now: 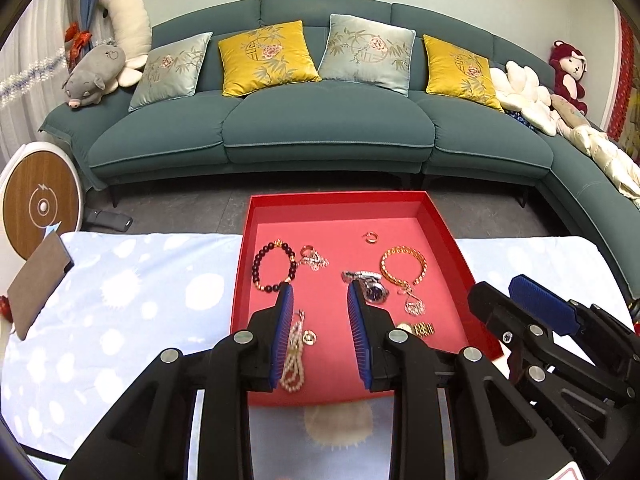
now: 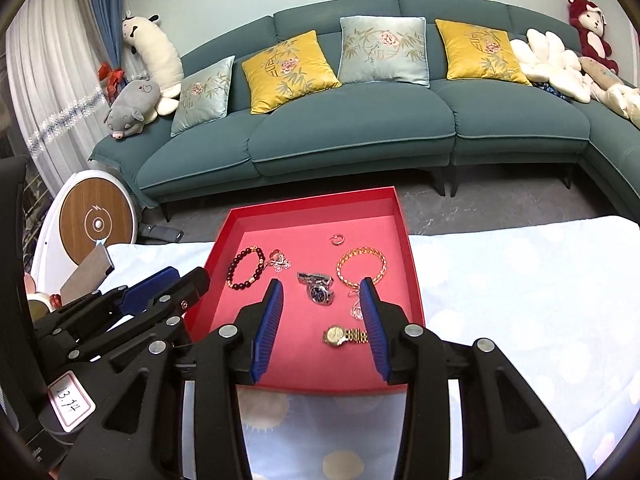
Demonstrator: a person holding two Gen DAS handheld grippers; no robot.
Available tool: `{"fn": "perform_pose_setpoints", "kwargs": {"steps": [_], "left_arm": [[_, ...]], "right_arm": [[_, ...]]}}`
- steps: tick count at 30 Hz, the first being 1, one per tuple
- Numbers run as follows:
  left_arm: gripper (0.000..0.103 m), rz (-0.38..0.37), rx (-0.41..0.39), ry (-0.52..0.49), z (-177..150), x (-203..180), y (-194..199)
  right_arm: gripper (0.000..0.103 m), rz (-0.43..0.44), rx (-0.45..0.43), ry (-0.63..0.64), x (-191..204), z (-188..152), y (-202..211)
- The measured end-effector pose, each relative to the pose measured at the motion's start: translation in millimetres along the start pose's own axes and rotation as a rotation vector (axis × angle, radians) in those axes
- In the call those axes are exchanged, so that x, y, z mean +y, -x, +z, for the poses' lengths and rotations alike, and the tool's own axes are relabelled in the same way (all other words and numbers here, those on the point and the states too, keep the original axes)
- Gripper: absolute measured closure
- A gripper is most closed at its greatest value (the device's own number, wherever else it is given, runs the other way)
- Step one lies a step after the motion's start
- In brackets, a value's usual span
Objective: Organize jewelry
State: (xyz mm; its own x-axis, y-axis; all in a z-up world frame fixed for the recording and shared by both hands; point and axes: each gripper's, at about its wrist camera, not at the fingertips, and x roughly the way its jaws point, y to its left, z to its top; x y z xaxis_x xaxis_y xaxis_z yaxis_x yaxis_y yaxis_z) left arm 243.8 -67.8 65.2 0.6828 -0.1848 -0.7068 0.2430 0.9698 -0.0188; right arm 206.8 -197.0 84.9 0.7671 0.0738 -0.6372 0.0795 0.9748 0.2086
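While both grippers are held above the near edge of the red tray point(image 2: 412, 280), the left gripper point(image 1: 320, 292) and right gripper point(image 2: 322, 286) are seen partly open, with nothing gripped. A pearl necklace point(image 1: 294, 356) and gold watch point(image 2: 344, 335) lie nearest, bracelets farther back.

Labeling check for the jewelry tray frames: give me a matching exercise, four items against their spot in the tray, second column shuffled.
Items:
1. dark bead bracelet
2. gold chain bracelet
3. gold watch
4. small ring

Places in the red tray, as the right wrist view shows it:
A. nearest the camera, between the right hand-held gripper's fingers
B. farthest back, alone
C. left side
D. right side, behind the gold watch

Pairs: 1-C, 2-D, 3-A, 4-B
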Motion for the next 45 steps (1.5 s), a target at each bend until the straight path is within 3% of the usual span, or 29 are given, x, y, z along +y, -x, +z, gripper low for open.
{"fn": "perform_pose_setpoints", "kwargs": {"steps": [4,8,12,15,19,21,27,32,36,45], "left_arm": [[0.077,0.010,0.005,0.012,-9.8,-3.6,23.8],[0.075,0.023,0.022,0.070,-19.0,-1.2,51.0],[0.060,0.088,0.013,0.106,-27.0,1.8,83.6],[0.039,0.167,-0.037,0.086,-36.6,0.8,108.9],[0.033,0.208,-0.066,0.061,-51.2,4.5,131.8],[0.031,0.221,-0.076,0.067,-60.9,6.3,139.6],[0.030,0.244,-0.083,0.023,-83.2,0.5,145.3],[0.030,0.185,-0.075,0.005,-94.0,-10.2,143.3],[0.029,0.188,-0.097,-0.044,-95.7,-22.3,142.3],[0.025,0.209,-0.068,0.012,-95.7,-6.9,125.5]], "right_arm": [[0.065,-0.012,0.002,-0.014,4.7,-5.2,20.9],[0.056,-0.024,-0.001,-0.064,7.4,-12.1,47.2],[0.052,-0.036,-0.008,-0.111,13.7,-21.8,76.6],[0.039,-0.100,-0.048,-0.107,19.9,-32.8,100.8],[0.036,-0.149,-0.072,-0.095,23.6,-43.4,123.7],[0.029,-0.163,-0.094,-0.098,24.4,-51.5,136.8],[0.025,-0.168,-0.110,-0.095,20.6,-71.1,147.7],[0.023,-0.175,-0.134,-0.068,21.7,-75.6,151.0],[0.021,-0.152,-0.148,-0.044,26.1,-78.5,153.8],[0.021,-0.215,-0.197,-0.009,23.2,-80.2,155.4]]}}
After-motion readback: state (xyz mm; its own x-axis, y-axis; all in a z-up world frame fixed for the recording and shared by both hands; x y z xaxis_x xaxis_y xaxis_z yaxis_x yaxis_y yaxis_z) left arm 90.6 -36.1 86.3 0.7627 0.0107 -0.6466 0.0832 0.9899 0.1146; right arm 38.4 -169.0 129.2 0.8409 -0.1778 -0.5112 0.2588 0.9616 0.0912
